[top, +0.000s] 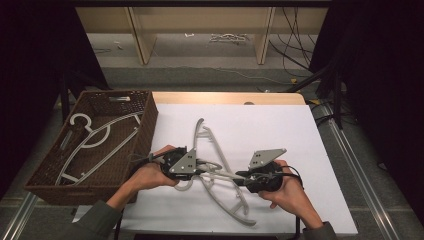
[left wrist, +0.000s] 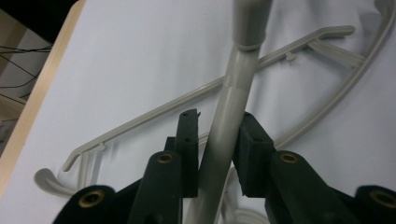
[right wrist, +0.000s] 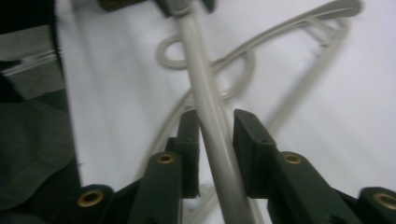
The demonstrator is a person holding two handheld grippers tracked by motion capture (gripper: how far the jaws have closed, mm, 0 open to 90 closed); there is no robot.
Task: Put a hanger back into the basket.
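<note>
A grey plastic hanger (top: pixel 216 138) lies on the white table sheet (top: pixel 280 130). Over it, a round grey bar (top: pixel 223 174) spans between my two grippers. My left gripper (top: pixel 205 170) comes in from the left, and its pads press on both sides of the bar (left wrist: pixel 229 116). In the left gripper view (left wrist: pixel 219 115) the flat hanger (left wrist: pixel 187 95) lies underneath. My right gripper (top: pixel 241 176) faces it from the right. In the right gripper view (right wrist: pixel 217 114) the bar (right wrist: pixel 210 121) runs between the jaws against the left pad, with a small gap at the right pad.
A brown wicker basket (top: pixel 150 116) stands at the table's left edge with another pale hanger (top: pixel 95 135) in it. The person's hands hold both grippers near the front edge. Shelving legs and cables stand on the floor beyond the table.
</note>
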